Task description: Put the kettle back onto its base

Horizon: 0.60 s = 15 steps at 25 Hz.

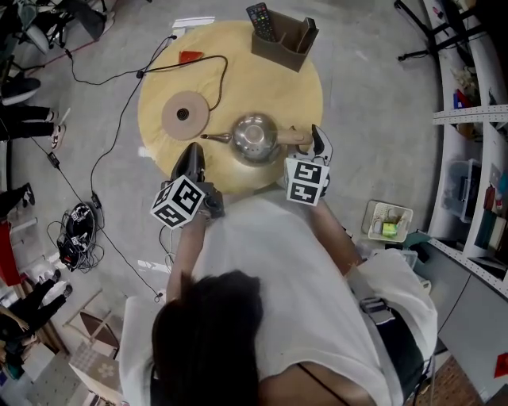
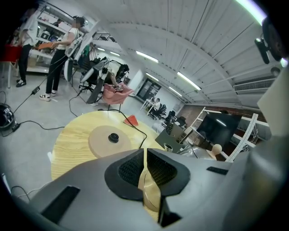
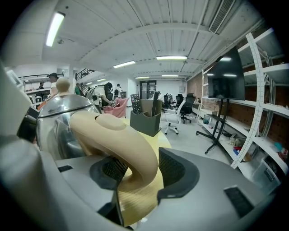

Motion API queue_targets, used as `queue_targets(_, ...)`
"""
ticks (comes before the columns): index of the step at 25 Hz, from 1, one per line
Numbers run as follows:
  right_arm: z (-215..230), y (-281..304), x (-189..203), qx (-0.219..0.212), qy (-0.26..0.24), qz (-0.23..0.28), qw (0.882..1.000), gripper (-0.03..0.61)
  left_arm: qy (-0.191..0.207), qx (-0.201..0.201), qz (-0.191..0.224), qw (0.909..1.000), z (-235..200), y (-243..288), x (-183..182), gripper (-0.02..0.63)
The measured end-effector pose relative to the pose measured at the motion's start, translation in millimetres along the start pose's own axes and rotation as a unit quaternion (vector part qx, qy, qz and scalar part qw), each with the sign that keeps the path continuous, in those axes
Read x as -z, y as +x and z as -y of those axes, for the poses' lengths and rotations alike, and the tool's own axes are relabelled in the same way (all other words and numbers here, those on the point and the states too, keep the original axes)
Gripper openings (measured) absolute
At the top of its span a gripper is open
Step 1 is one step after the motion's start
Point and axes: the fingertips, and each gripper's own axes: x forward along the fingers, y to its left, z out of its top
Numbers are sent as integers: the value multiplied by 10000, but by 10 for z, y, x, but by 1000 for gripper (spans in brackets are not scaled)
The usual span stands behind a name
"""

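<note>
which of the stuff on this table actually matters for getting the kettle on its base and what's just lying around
For the job: kettle, its round base, the right gripper around the kettle's handle.
Just lying about: remote control, its brown holder, small red object, the empty left gripper.

Tabletop (image 1: 238, 79) between kettle (image 1: 254, 139) and base (image 1: 185, 115) lies bare.
</note>
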Motion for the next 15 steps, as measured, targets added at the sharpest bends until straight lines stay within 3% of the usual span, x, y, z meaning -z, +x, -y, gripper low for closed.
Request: queue_targets(15,-6,157,-56,-18,-445,236,9987,174,-139,-328,121,9993,-153,-96,-43,43)
